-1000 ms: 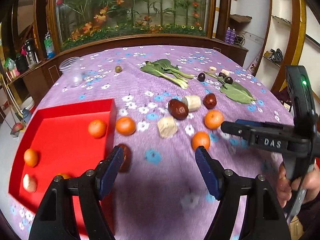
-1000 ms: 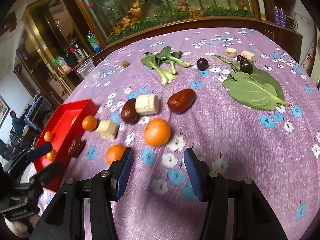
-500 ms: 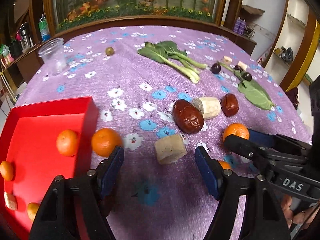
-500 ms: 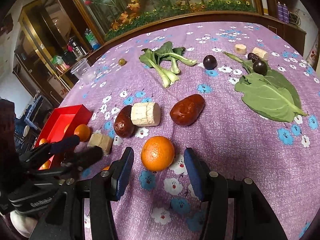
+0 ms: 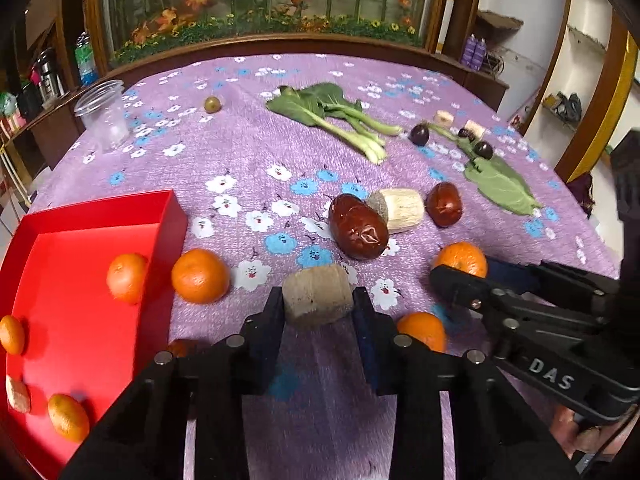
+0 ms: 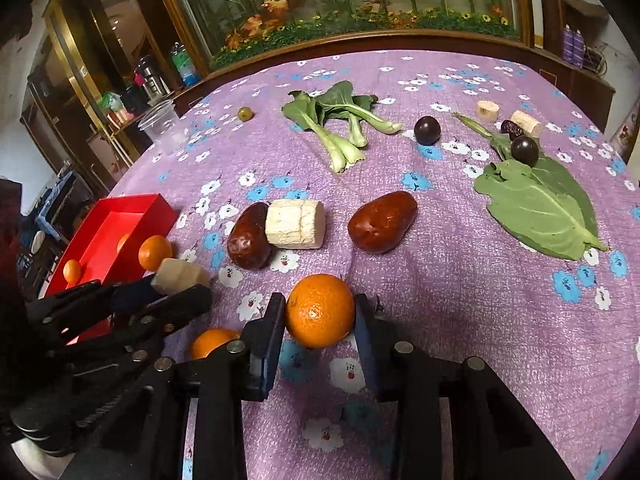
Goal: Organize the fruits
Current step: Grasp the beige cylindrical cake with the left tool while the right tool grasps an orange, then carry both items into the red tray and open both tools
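Observation:
My left gripper (image 5: 318, 312) is shut on a beige banana chunk (image 5: 318, 300) on the purple cloth, just right of the red tray (image 5: 80, 320). The tray holds several small oranges and a beige chunk. My right gripper (image 6: 320, 320) is shut on an orange (image 6: 320, 310). The orange also shows in the left wrist view (image 5: 460, 258). Loose oranges lie by the tray (image 5: 200, 276) and between the grippers (image 5: 422, 330). Two dark red dates (image 6: 382, 222) (image 6: 248, 236) flank a pale banana chunk (image 6: 296, 224).
Bok choy (image 6: 340, 120), a large green leaf (image 6: 540, 208), dark plums (image 6: 427, 131), two more pale chunks (image 6: 488, 110) and a small green fruit (image 6: 245, 113) lie farther back. A clear plastic cup (image 5: 104, 114) stands at the far left. A wooden planter borders the table's back.
Both grippers moved forward and closed: the left onto the beige chunk, the right onto the orange. Half a second ago both were open.

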